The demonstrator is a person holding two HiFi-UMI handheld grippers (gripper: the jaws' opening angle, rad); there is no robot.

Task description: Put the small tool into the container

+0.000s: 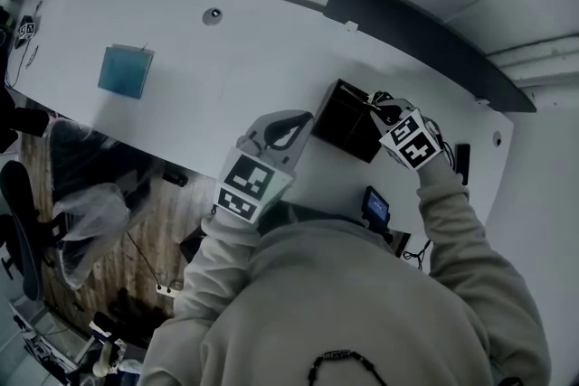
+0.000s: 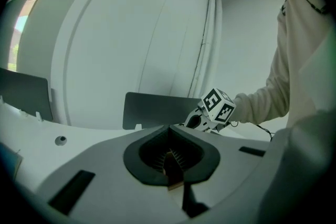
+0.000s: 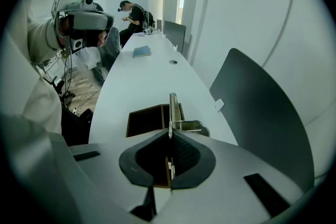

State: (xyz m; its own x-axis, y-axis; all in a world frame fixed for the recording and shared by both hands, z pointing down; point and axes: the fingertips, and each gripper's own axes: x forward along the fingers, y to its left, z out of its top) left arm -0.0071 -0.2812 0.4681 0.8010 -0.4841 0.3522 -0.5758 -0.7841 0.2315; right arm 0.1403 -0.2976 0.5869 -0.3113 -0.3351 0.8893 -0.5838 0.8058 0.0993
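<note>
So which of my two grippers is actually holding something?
The right gripper: it is shut on the thin metal tool at the dark container. The left gripper is shut on nothing.

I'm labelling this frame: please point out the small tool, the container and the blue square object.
small tool (image 3: 171, 110), right gripper view, its upright metal strip.
container (image 1: 342, 115), head view, its dark inside.
blue square object (image 1: 125, 70), head view, middle of its top.
</note>
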